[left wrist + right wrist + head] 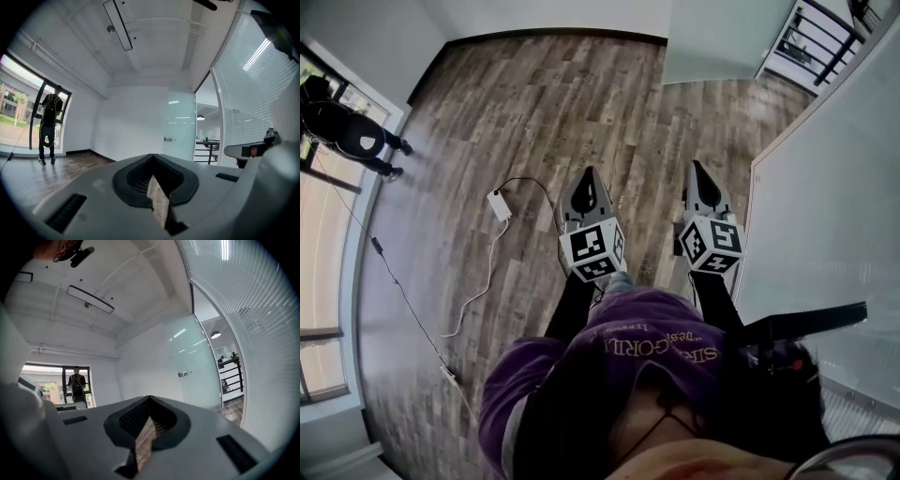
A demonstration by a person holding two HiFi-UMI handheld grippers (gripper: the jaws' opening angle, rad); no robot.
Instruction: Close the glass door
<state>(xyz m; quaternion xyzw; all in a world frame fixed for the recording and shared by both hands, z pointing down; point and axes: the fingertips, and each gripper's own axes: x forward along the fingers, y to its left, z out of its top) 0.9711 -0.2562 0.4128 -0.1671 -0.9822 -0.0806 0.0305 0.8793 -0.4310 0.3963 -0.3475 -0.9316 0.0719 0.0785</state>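
Glass door: a frosted pane (197,364) at the far end of the room, well ahead of both grippers; it reads as swung open, because the doorway (206,129) beside it is unblocked and a dark railing (206,149) shows through
Door handle: a small metal fitting (184,374) partway up the pane, nothing touching it
Door's neighbour: a glass wall with fine blinds (243,310) runs along the person's right side up to the doorway
Left gripper: held out level over the wood floor (534,103), its jaws (152,157) brought together at the tips with nothing between them (only floor shows through the slit below)
Right gripper: carried alongside (697,171), close to the blind wall, its jaws likewise pressed together and empty
Gap to the door: both grippers are well apart from the pane and point roughly towards it
Done so far: nothing of the closing itself, judging by the open doorway
Left to do: reach the door, set a gripper against the pane or the handle, and swing it across the doorway until it sits flush
Elsewhere: a white adapter (499,204) with its cable lies on the floor to the left; a second person (347,131) stands by the window, well away from the door
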